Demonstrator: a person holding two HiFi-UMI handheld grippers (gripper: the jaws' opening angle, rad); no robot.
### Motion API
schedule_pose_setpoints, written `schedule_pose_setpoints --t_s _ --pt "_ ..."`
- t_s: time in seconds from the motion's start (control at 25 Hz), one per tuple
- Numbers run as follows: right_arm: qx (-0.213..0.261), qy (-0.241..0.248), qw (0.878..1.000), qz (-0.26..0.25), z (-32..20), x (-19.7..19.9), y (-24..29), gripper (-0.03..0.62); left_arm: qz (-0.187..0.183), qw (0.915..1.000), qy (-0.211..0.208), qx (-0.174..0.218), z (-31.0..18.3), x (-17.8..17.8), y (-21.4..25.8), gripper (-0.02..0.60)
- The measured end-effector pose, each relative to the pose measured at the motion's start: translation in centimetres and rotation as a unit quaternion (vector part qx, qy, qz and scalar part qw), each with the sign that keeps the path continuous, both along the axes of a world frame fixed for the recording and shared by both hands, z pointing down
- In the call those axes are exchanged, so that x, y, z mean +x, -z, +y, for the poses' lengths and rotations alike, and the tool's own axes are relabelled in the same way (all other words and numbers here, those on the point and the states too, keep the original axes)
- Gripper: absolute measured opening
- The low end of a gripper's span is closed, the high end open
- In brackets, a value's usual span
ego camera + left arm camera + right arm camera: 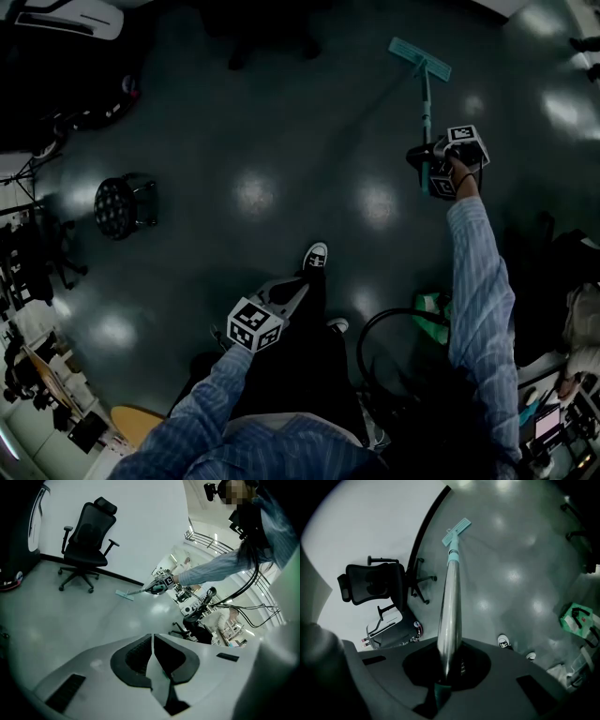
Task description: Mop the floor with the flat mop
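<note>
On the floor (281, 141), flat mop (419, 58) extends straight ahead from right claw (449, 667).

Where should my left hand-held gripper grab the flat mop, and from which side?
Probably the metal handle, between the right hand-held gripper and the mop head, coming from its left with jaws across it, since it is slim, round and slanted.

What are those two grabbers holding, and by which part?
The right gripper holds the flat mop by its metal pole, near the top end. The left gripper holds nothing; its fingers are shut together.
</note>
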State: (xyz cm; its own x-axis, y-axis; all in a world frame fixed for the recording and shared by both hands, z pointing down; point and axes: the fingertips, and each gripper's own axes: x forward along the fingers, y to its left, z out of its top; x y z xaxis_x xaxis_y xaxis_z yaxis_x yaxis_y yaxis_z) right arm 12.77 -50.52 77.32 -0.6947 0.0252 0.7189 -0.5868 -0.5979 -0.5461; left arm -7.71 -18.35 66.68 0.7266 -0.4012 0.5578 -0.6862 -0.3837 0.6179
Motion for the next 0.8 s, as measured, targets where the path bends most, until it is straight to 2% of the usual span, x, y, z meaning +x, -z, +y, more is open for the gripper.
schedule_pose_setpoints --t_s 0.16,0.32,0.52,0.8 --pt "0.005 0.003 1.0 0.006 0.5 -0.4 0.5 0.018 -0.003 0.9999 0.004 0.013 -0.4 -0.7 0.2 0.018" --pt "0.005 -0.001 1.0 -0.002 3.8 -0.5 1.5 0.018 -0.004 0.9993 0.017 0.033 -1.0 -1.4 1.3 0.018" --pt "-0.002 0.007 1.0 -0.006 11.1 -0.2 2.5 0.018 -0.003 0.9985 0.011 0.053 -0.2 -1.2 2.7 0.018" --pt "-0.02 0.028 0.999 -0.013 23.2 0.3 4.5 0.018 0.003 0.9973 -0.018 0.071 3.6 0.9 5.0 0.018"
